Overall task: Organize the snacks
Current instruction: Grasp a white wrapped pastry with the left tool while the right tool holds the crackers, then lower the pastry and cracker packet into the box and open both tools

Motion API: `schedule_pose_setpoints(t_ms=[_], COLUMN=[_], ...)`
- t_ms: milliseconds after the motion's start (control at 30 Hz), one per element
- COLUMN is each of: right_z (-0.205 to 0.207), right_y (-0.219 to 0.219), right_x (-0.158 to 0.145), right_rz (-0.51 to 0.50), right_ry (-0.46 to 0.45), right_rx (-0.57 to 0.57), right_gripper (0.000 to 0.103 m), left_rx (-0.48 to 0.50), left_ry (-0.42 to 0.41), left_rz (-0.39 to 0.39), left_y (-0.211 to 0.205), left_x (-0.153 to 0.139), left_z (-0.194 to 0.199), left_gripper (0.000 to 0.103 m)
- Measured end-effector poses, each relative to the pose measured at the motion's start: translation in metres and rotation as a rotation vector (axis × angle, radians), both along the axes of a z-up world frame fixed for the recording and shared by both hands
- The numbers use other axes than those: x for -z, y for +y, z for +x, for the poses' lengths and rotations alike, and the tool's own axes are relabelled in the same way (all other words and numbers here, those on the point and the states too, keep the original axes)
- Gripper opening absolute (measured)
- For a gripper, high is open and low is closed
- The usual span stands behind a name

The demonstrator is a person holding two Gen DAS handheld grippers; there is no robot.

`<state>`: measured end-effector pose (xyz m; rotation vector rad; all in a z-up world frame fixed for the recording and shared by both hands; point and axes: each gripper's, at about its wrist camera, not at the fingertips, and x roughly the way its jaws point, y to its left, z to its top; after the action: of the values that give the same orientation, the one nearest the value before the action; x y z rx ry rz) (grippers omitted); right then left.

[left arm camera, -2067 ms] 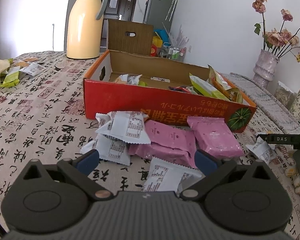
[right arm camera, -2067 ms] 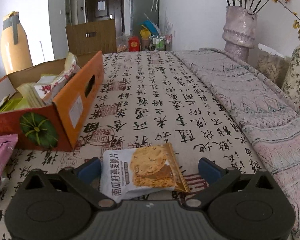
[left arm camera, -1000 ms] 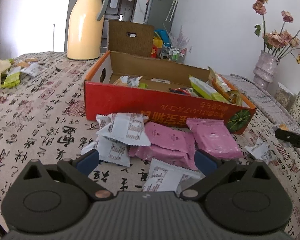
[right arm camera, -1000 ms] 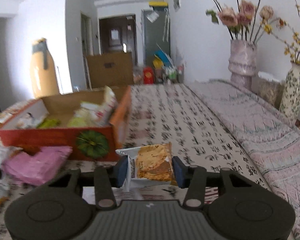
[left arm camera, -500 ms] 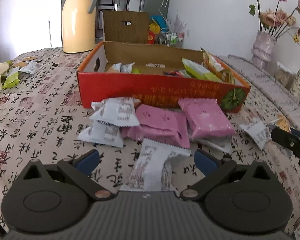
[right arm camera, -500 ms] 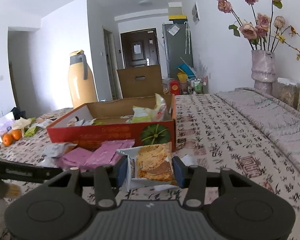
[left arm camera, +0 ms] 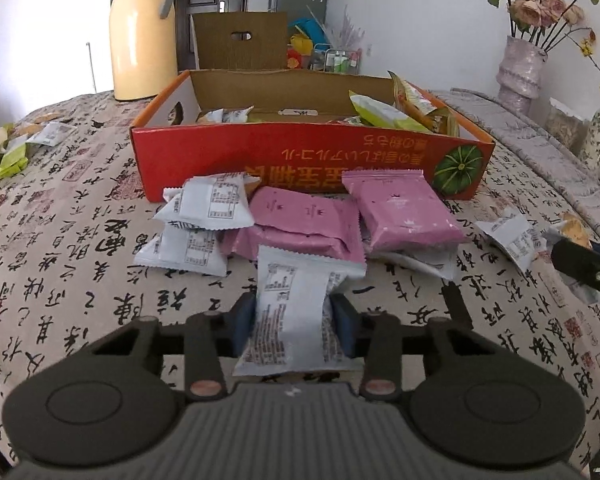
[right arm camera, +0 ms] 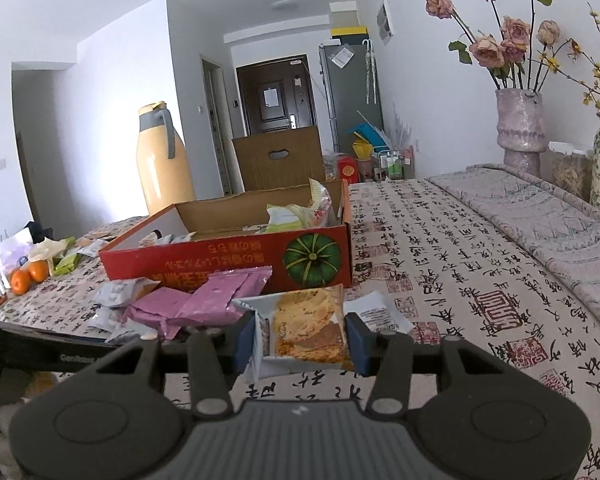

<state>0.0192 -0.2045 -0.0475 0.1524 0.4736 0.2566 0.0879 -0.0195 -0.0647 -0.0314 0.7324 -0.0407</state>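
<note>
Low in the frame centre of each view, the left tool point(left arm camera: 293, 322) is clamped on a white packet point(left arm camera: 290, 312) and the right tool point(right arm camera: 300, 338) on a cracker packet point(right arm camera: 306, 330), both likely light, crinkly, crushable, best pinched across the middle.

White walls point(right arm camera: 112, 92), dark door point(right arm camera: 274, 98) at twelve o'clock, grey fridge point(right arm camera: 350, 92) beside; bright daylight at ten o'clock.

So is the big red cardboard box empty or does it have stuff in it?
Partly filled. The red cardboard box is open-topped, with green and white snack packets poking above its right end; bare cardboard shows along the back wall.
</note>
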Motion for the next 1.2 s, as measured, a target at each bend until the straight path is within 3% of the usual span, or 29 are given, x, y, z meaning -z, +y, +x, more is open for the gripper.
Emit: schedule_pose_setpoints(t_ms=[300,700,1200], right_z=[-0.004,0.01,0.089], right_y=[0.005,0.02,0.055], right_x=[-0.003,-0.023,-0.062], right_rz=[-0.001,-0.005,-0.007], right_ry=[-0.009,-0.06,-0.157], right_rx=[-0.011,-0.027,-0.075], right_gripper=[0.047,0.047,0.047], left_rx=[0.016,0.021,-0.032], left_ry=[-0.048,-0.157,-0.288], left_rz=[-0.007,-0.022,-0.004], left_y=[-0.001,0.003,0.012], left_x=[-0.012,-0.049,-0.106], left_z=[-0.011,-0.002,0.056], left_gripper=[0.042,0.042,0.042])
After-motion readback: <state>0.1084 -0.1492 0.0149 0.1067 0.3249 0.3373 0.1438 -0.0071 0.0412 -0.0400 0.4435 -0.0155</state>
